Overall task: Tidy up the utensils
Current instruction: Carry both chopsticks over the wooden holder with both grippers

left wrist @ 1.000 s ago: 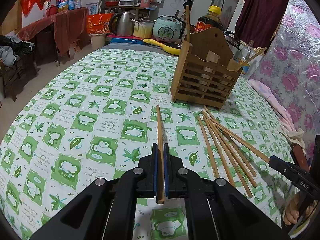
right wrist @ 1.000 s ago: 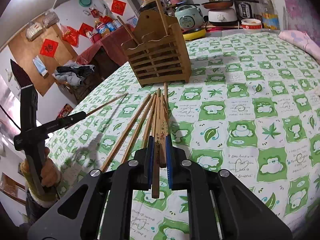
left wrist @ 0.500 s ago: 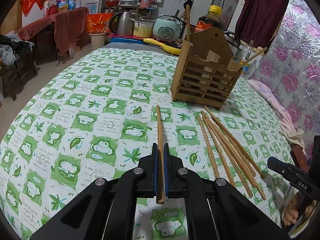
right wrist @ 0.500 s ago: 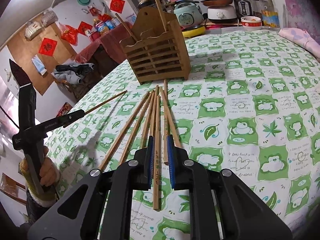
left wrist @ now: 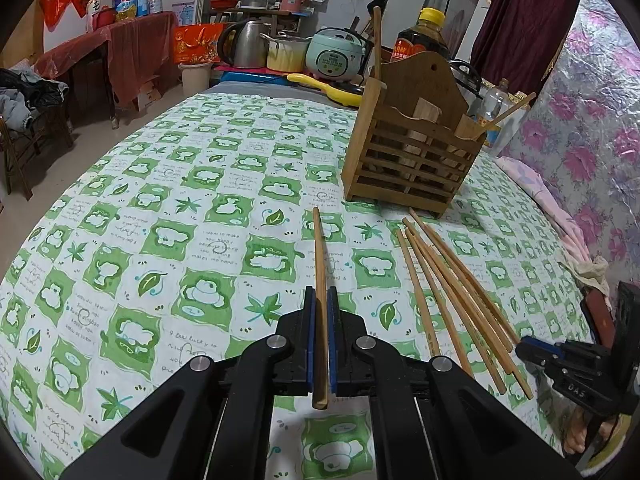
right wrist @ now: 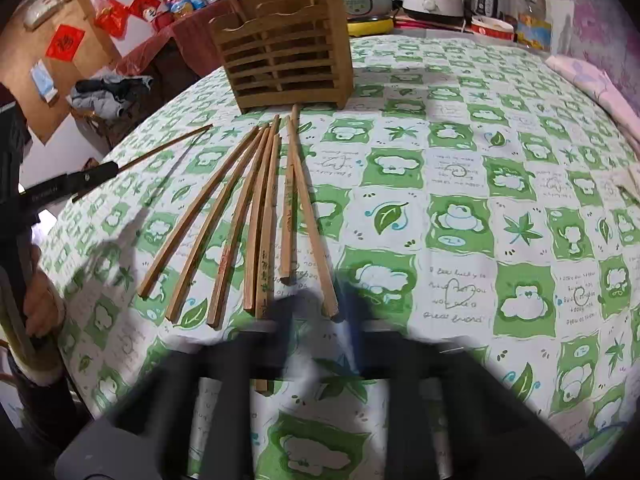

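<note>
A lived-in home: rice cooker [left wrist: 335, 55], kettle [left wrist: 244, 43], patterned tablecloth [left wrist: 168, 216].

On your tablecloth [left wrist: 208, 216], near-centre squares read "I feel lucky to" and "I want to make you happy" (handwriting-style print). At far right, your right gripper [left wrist: 538, 354] carries "DAS". Other labels: illegible.

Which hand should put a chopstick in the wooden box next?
Left. The left hand-held gripper already pinches one chopstick aimed toward the wooden holder. The right hand-held gripper looks blurred, open and empty.
</note>
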### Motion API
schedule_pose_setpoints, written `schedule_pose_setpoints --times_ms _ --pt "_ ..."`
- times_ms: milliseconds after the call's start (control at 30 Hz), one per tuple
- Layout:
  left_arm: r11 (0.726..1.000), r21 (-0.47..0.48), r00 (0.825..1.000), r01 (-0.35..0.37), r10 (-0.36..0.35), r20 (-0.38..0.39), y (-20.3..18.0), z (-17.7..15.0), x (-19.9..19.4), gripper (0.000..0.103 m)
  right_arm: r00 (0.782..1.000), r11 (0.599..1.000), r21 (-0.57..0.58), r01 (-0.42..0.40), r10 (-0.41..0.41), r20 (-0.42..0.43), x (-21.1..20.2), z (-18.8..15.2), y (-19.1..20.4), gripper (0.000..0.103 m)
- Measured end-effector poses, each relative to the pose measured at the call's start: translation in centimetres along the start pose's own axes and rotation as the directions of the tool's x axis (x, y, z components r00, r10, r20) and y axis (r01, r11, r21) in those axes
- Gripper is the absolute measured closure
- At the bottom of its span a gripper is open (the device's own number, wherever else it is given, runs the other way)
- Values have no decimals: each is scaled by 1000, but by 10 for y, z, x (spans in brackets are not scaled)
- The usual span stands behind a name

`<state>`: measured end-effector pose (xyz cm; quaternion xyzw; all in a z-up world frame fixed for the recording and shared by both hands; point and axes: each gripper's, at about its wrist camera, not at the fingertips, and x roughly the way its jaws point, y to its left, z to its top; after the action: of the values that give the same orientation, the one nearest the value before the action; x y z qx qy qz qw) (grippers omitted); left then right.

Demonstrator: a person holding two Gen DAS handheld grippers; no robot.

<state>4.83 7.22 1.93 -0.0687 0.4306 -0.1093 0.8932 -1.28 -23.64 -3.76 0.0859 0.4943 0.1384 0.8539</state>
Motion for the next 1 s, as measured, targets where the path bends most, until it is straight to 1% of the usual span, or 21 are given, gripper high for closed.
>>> schedule_pose_setpoints --times_ms 67,167,267,333,367,500,700,867,1000 --pt "1000 -5 1000 6 -6 -2 1 -1 0 97 999 1000 -12 15 -15 40 -7 -1 2 97" --pt "1000 -21 1000 23 -23 -14 3 -2 0 97 997 1000 -3 -2 2 72 -14 -1 -1 97" --pt "997 -45 998 58 -59 -26 6 0 -5 97 992 999 14 -31 29 121 -28 1 -5 97" --pt "994 -61 995 93 -95 -41 5 6 -9 97 989 1000 5 -26 25 148 -38 6 -2 97" --pt "994 -57 994 95 -98 -41 2 9 -12 97 987 1000 -2 -23 23 161 -42 9 0 97" --pt "998 6 998 59 -59 -19 -21 31 -26 97 970 999 -47 -4 15 241 -73 32 14 97" --pt "996 68 998 56 -55 -7 -55 75 -39 97 943 995 -93 22 10 331 -102 72 33 97" --pt "991 126 999 46 -48 9 -85 109 -59 97 924 993 -110 40 5 383 -119 103 42 97" --pt "988 152 1000 28 -26 -16 -104 137 -60 97 902 993 -111 44 8 431 -133 131 45 97"
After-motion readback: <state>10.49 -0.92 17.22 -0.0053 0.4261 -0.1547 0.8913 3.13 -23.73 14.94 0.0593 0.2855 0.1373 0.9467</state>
